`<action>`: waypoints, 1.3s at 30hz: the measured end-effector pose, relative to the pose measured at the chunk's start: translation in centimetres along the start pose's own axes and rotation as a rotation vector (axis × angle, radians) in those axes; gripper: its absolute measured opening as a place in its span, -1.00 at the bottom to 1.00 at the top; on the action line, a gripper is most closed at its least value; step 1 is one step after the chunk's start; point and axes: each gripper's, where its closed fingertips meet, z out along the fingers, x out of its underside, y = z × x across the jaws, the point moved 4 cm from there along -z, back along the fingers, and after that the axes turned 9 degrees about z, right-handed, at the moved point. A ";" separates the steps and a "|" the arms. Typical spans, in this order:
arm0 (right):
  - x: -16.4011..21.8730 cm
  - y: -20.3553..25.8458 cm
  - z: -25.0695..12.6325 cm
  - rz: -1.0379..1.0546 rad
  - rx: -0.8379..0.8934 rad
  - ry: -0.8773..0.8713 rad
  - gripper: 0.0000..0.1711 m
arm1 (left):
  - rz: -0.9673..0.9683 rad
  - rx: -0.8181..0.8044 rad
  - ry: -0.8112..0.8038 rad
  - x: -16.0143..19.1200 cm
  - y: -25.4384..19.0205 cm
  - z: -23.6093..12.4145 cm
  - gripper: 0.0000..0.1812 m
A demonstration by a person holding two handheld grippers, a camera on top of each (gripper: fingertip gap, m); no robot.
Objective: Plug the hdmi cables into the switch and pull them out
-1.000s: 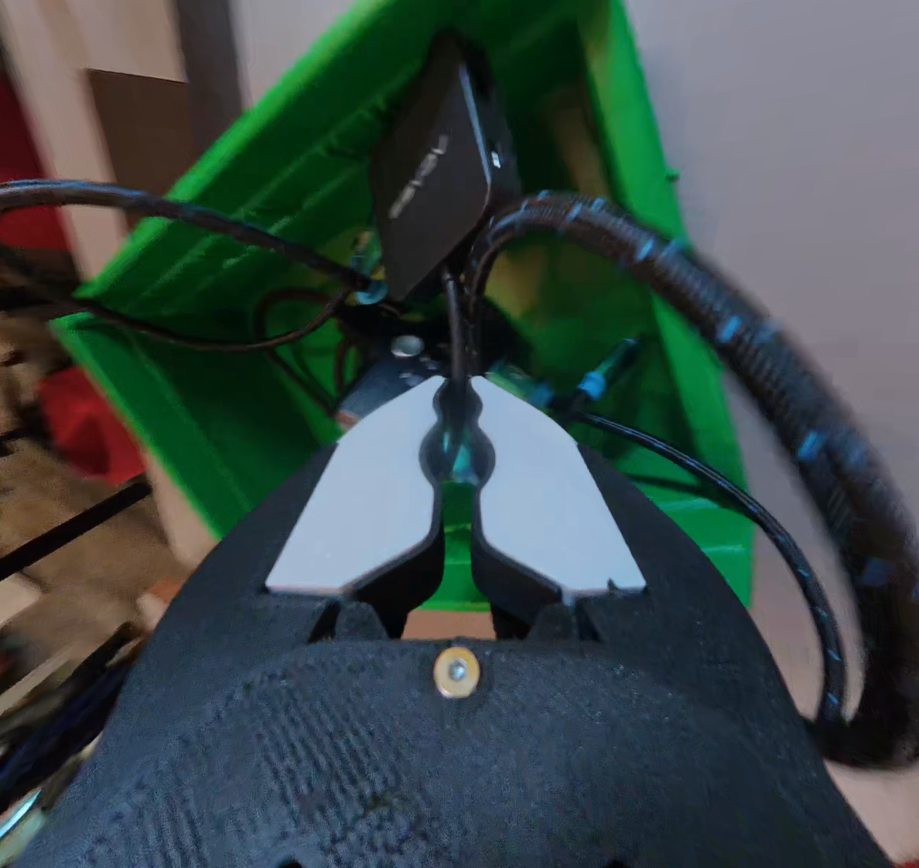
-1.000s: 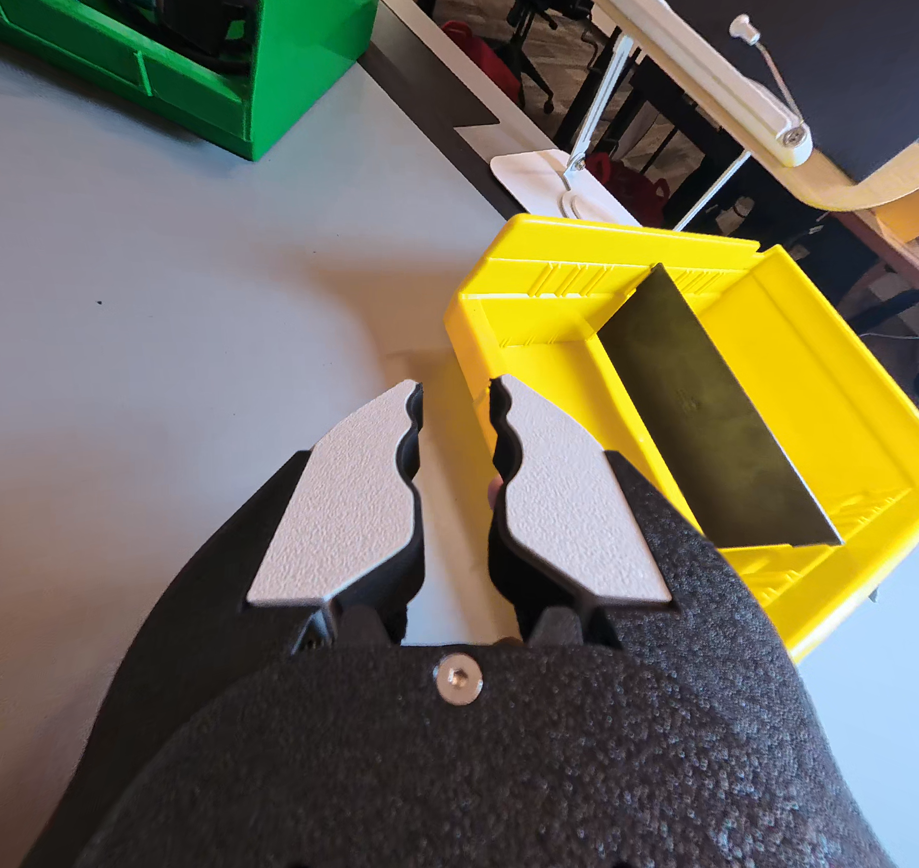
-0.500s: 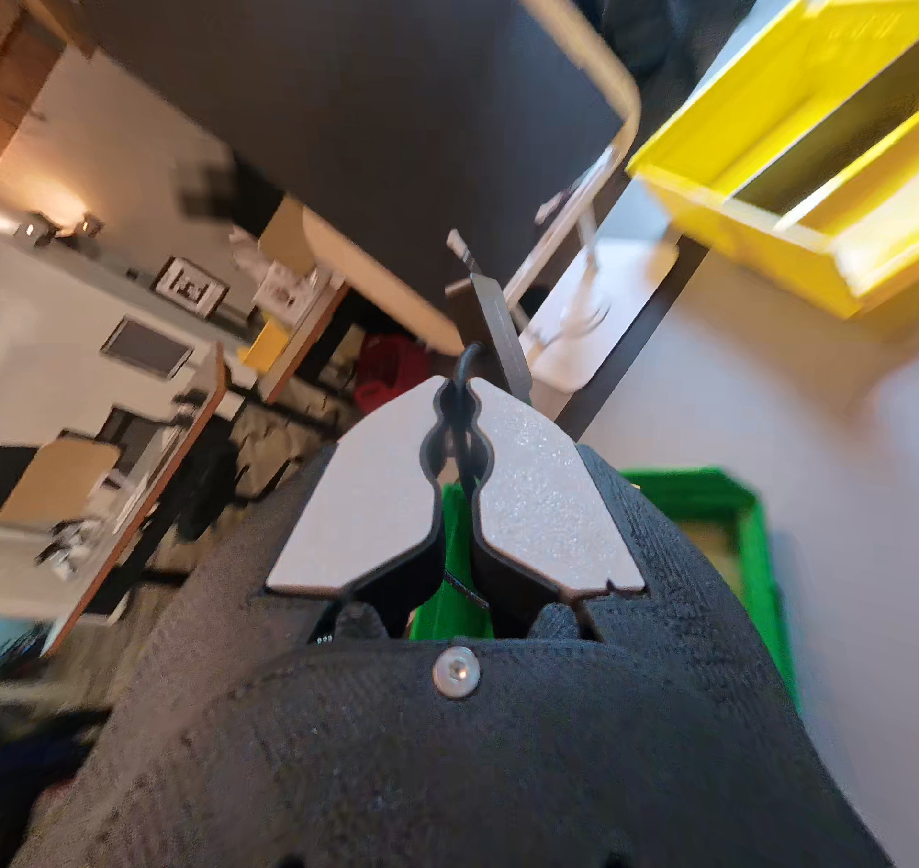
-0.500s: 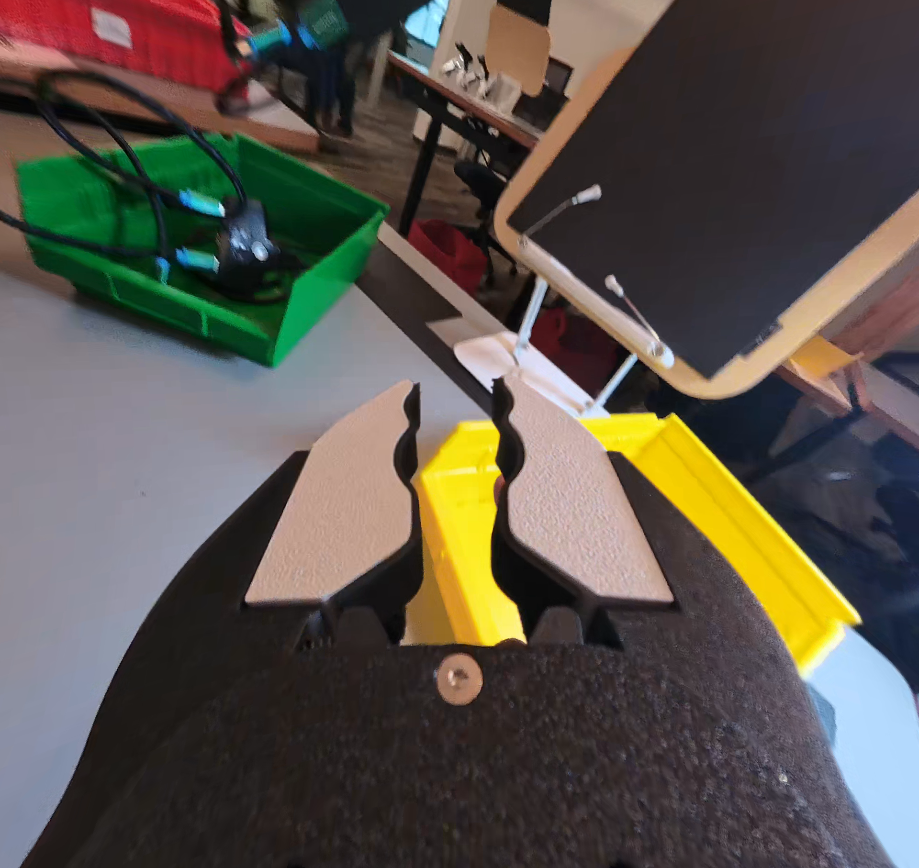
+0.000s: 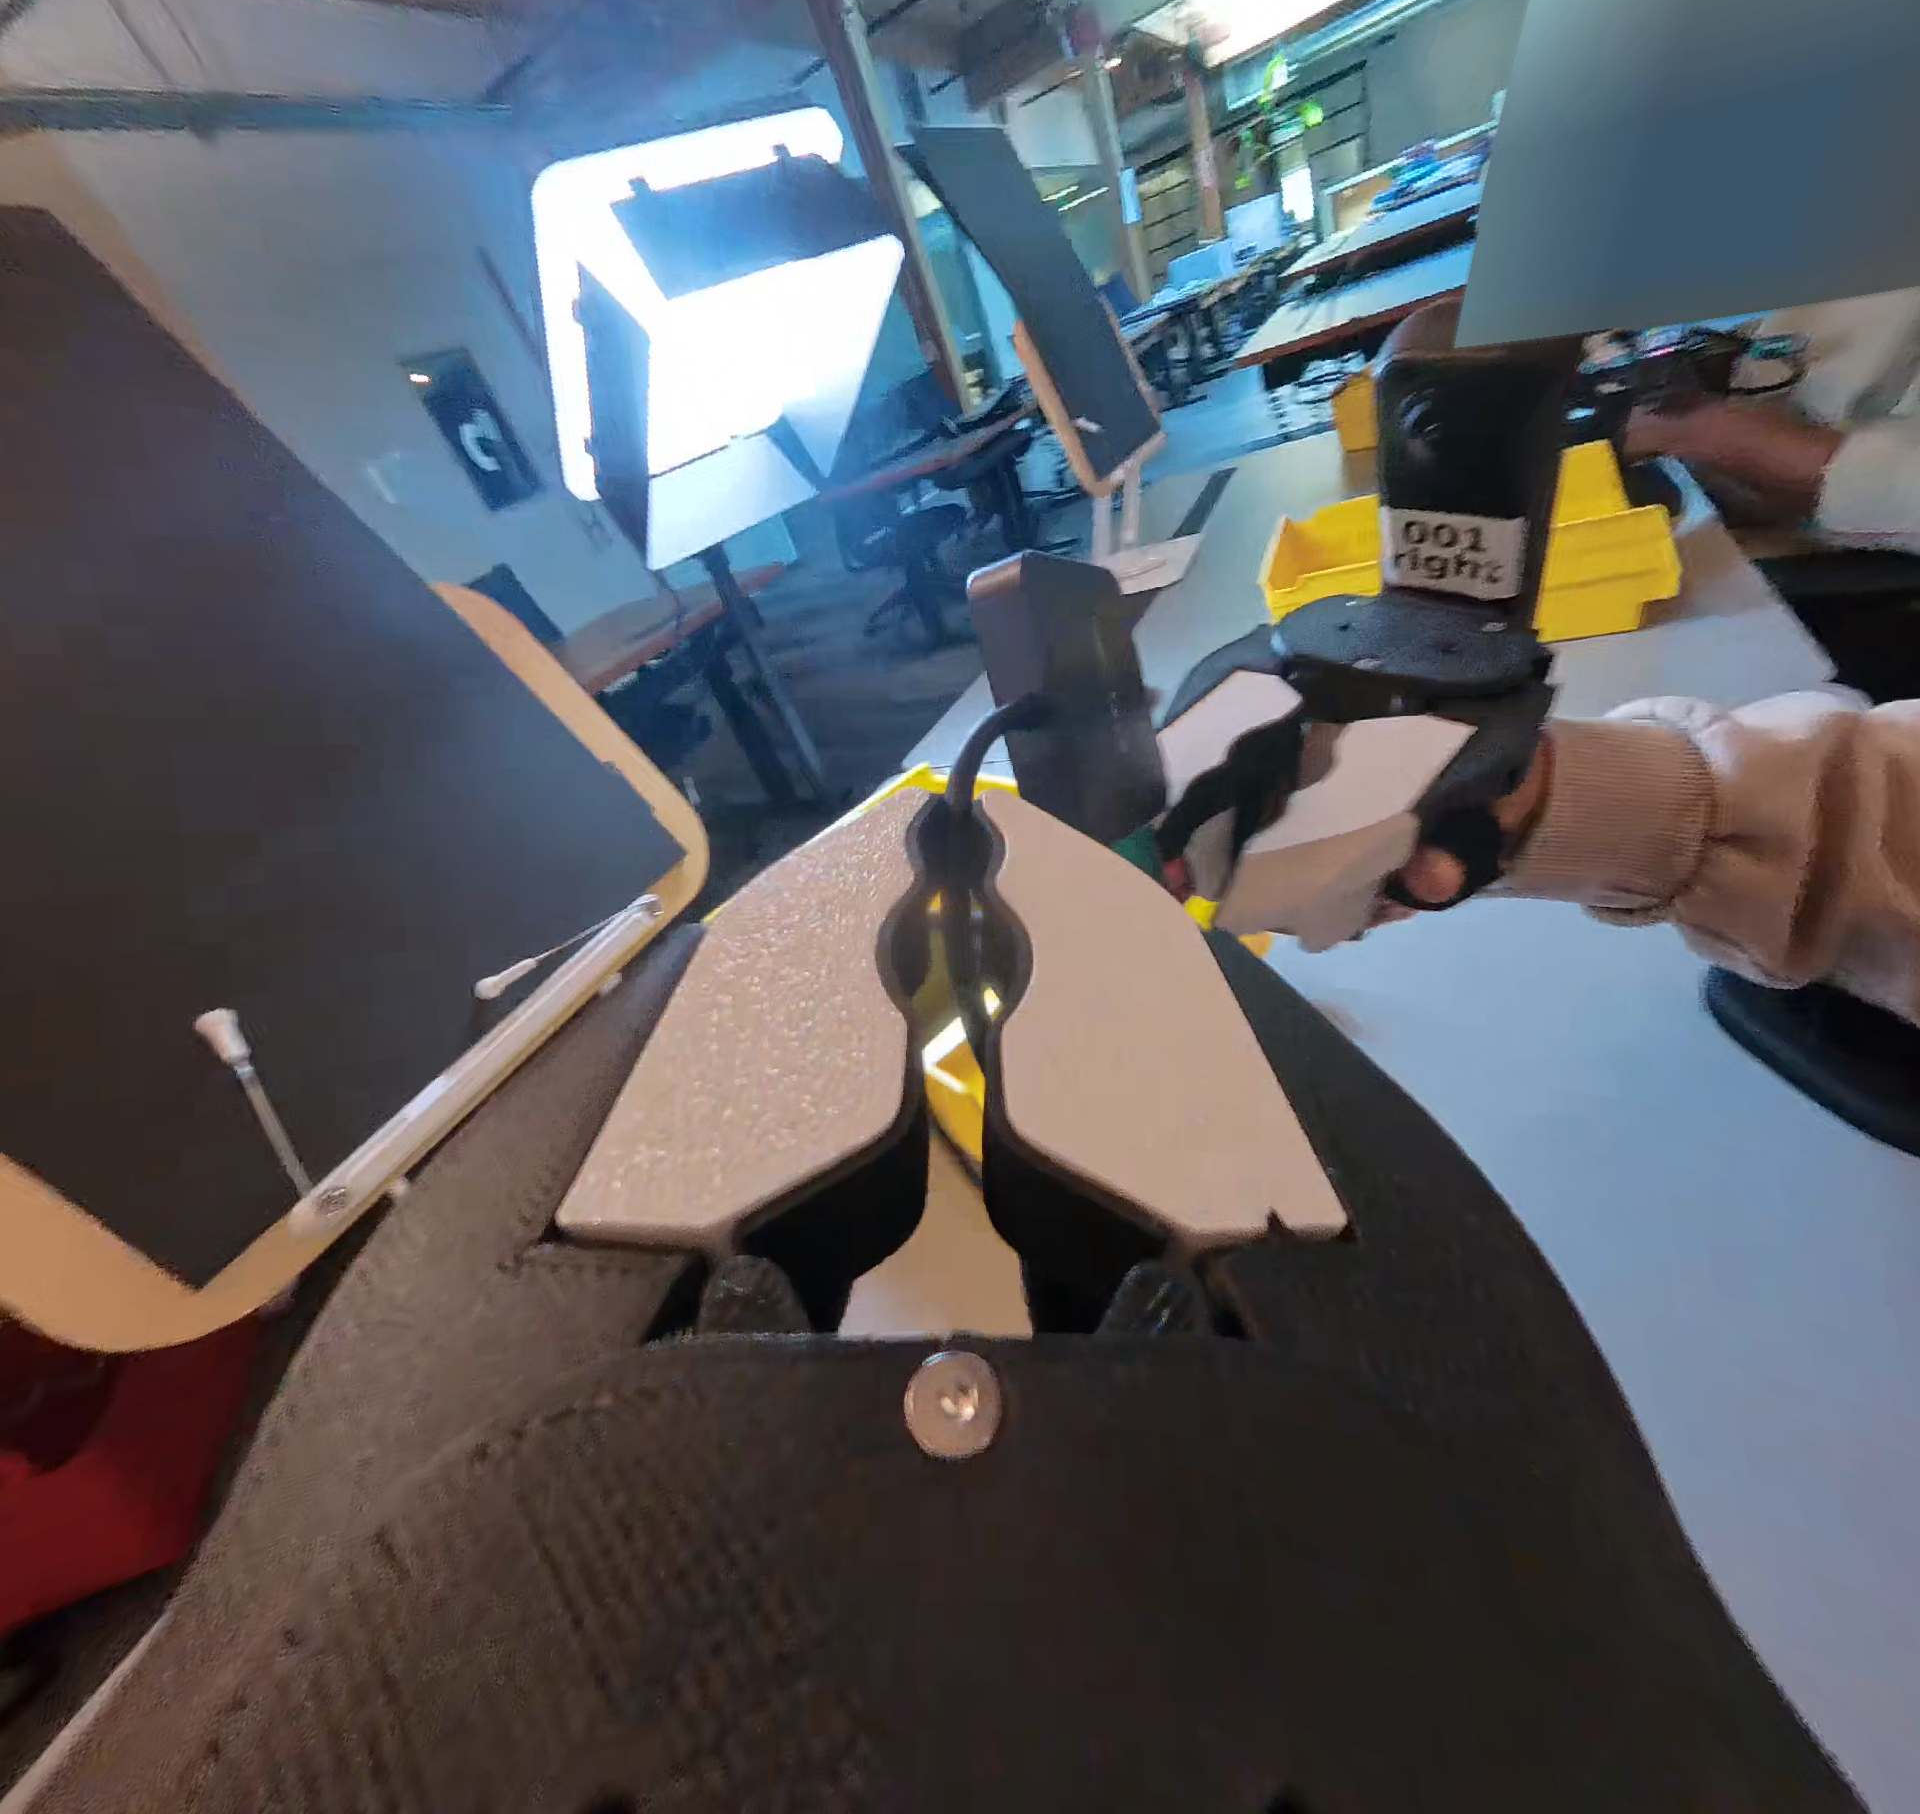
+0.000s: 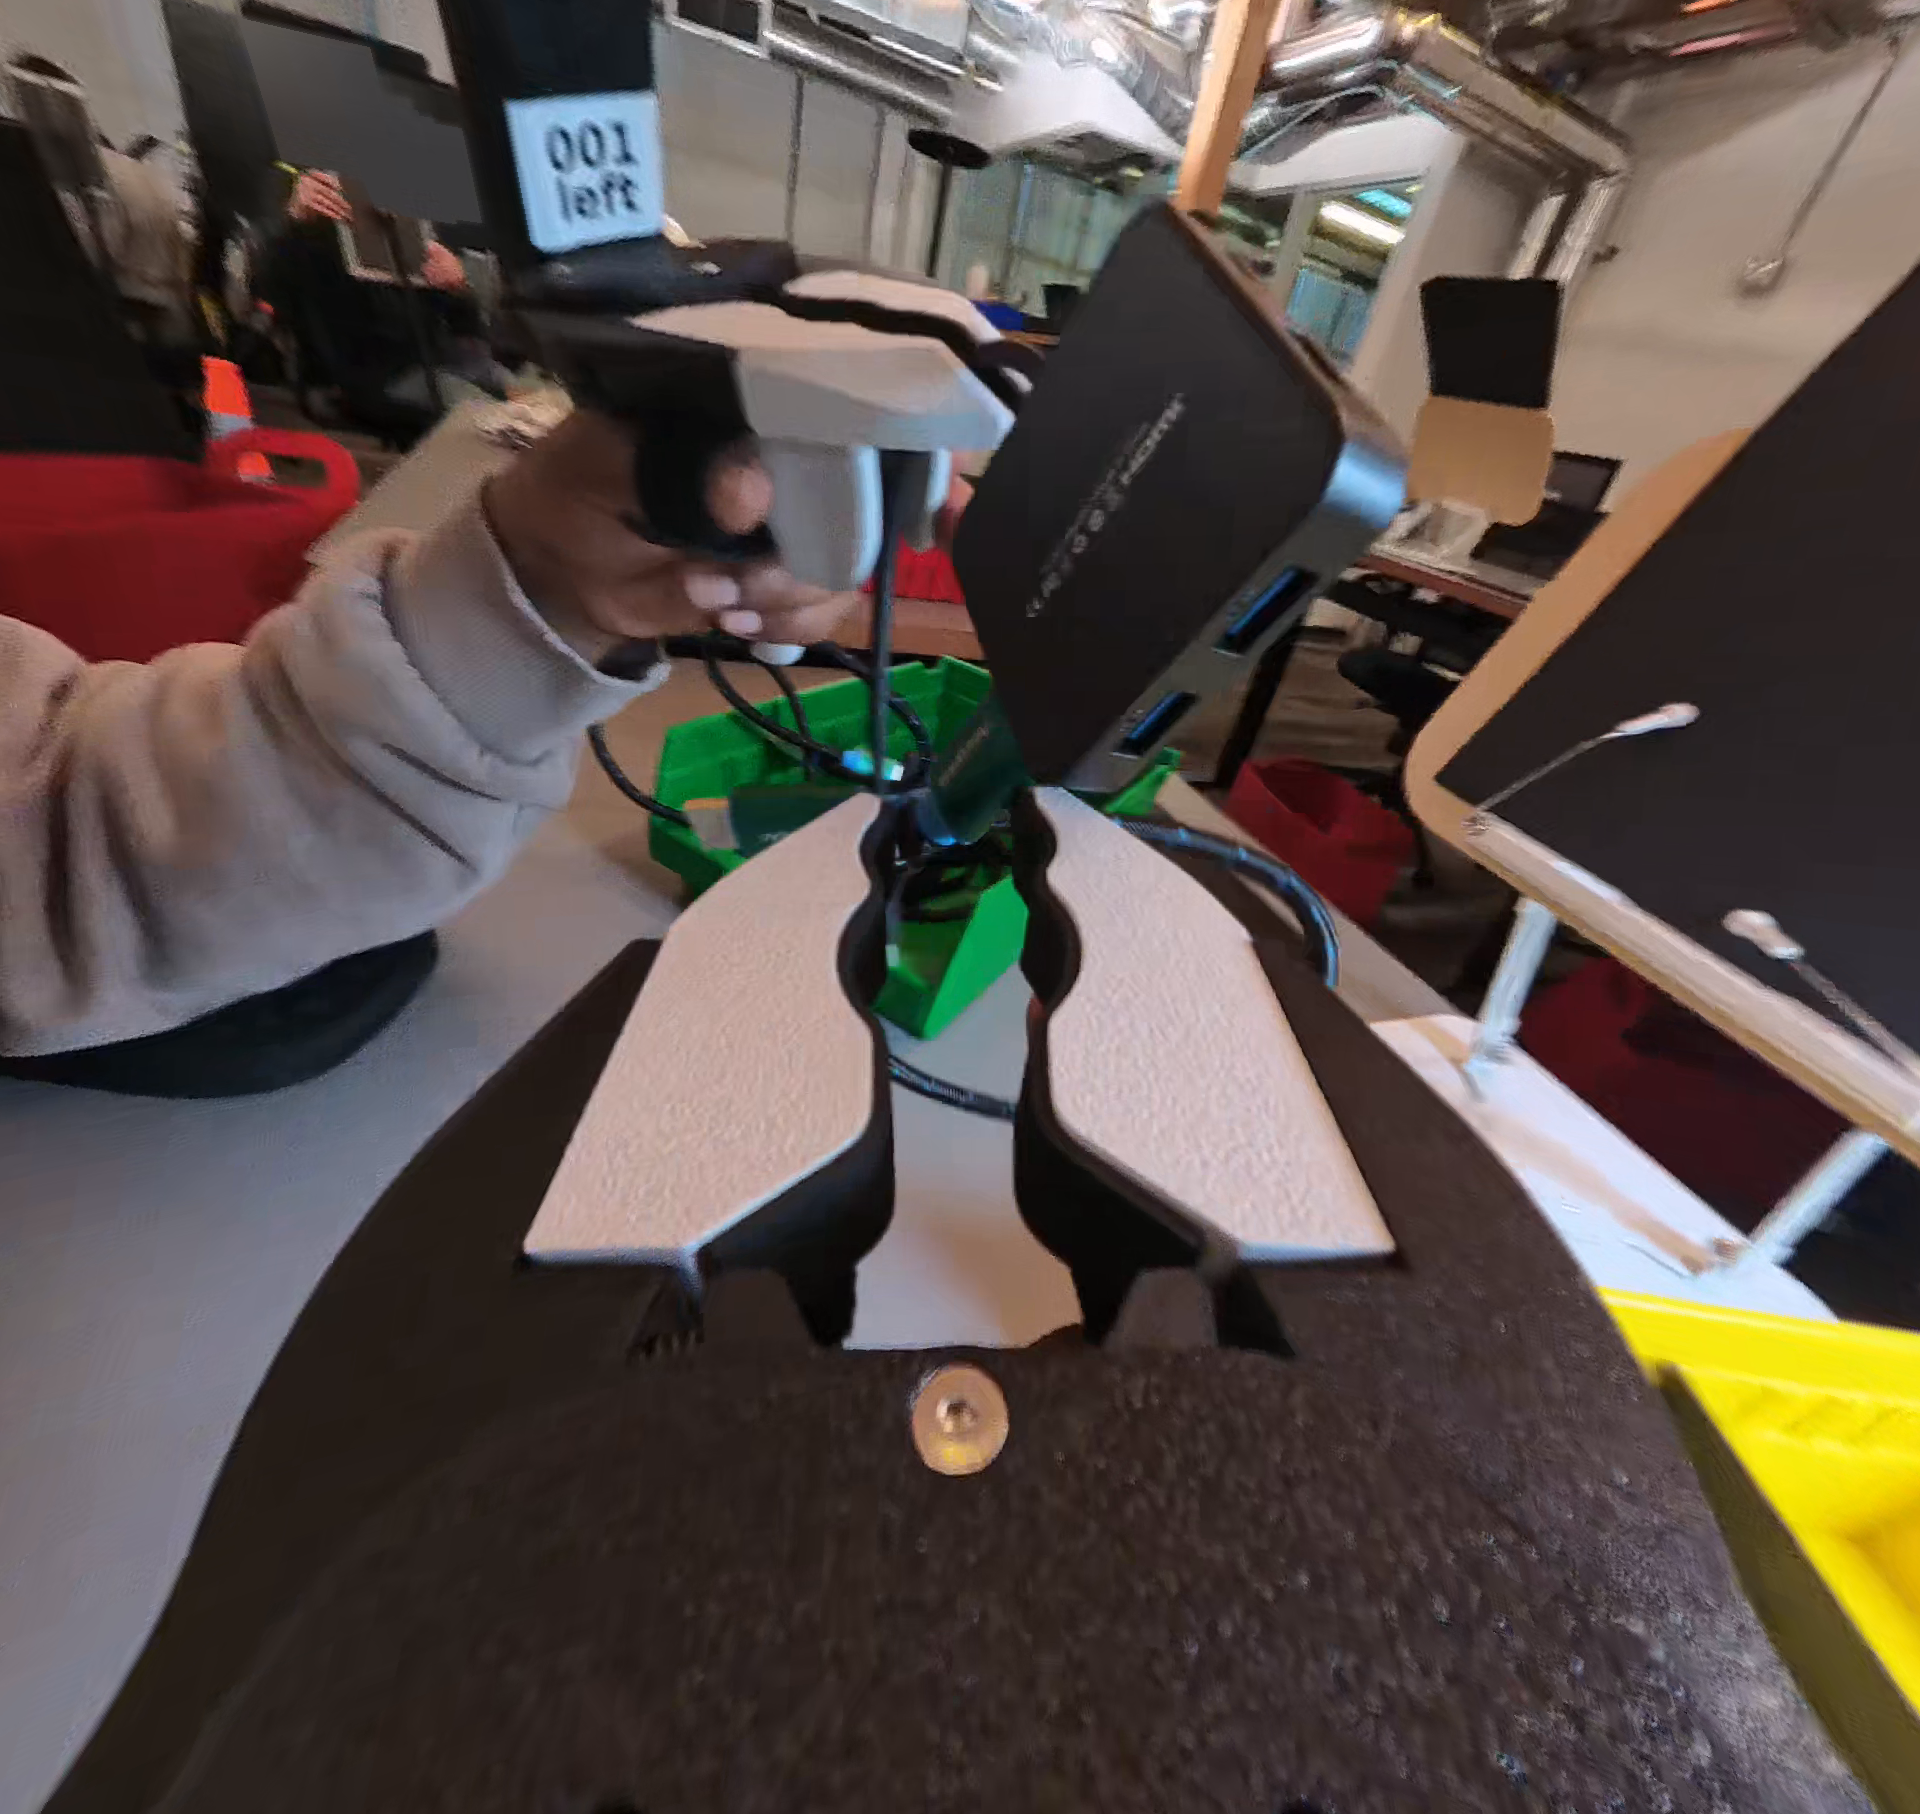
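Note:
My left gripper (image 5: 961, 808) is shut on a thin black cable (image 5: 977, 756) that runs up into the black switch box (image 5: 1070, 684), which it holds in the air. In the right wrist view the switch (image 6: 1164, 528) hangs tilted, with the left gripper (image 6: 935, 372) to its left and the thin cable (image 6: 881, 663) drooping below. A dark green HDMI plug (image 6: 971, 777) sits at the switch's lower corner. My right gripper (image 6: 951, 819) is open, its tips on either side of that plug. It also shows in the left wrist view (image 5: 1195, 788), just right of the switch.
A green bin (image 6: 821, 756) with several cables stands on the grey table behind the switch. A yellow bin (image 6: 1766, 1401) is at the near right. A black board on a white stand (image 6: 1714, 673) leans at the table's right edge. A beige-sleeved arm (image 6: 260, 777) crosses on the left. About 8 centimetres separates my left fingertips from my right.
The left gripper has lifted the switch by its cable out of the green bin and into the air. The right gripper has swung up from the yellow bin to the switch's plug.

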 end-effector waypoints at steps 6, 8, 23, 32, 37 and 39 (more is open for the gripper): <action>0.3 0.8 0.9 0.150 -0.118 -0.032 -0.59 | -0.058 -0.037 -0.026 0.7 0.7 -0.5 -0.95; 0.2 1.2 0.8 0.202 -0.168 -0.046 -0.55 | -0.058 -0.068 -0.027 0.8 0.8 -0.5 -0.95; 0.5 0.1 1.1 0.232 -0.029 -0.087 -0.82 | -0.226 -0.132 -0.116 -0.3 -0.2 0.4 -0.96; -0.8 -0.3 -1.2 -0.180 0.084 0.050 -0.87 | -0.012 0.038 -0.010 -0.3 -1.1 -1.1 -0.86; -0.6 -0.1 -2.6 -0.512 0.194 0.268 -0.89 | 0.158 0.091 0.020 -2.5 -2.7 -3.1 -0.67; -0.1 0.5 -2.3 -0.548 0.180 0.311 -0.90 | 0.229 0.127 0.079 -2.2 -4.1 -2.6 -0.58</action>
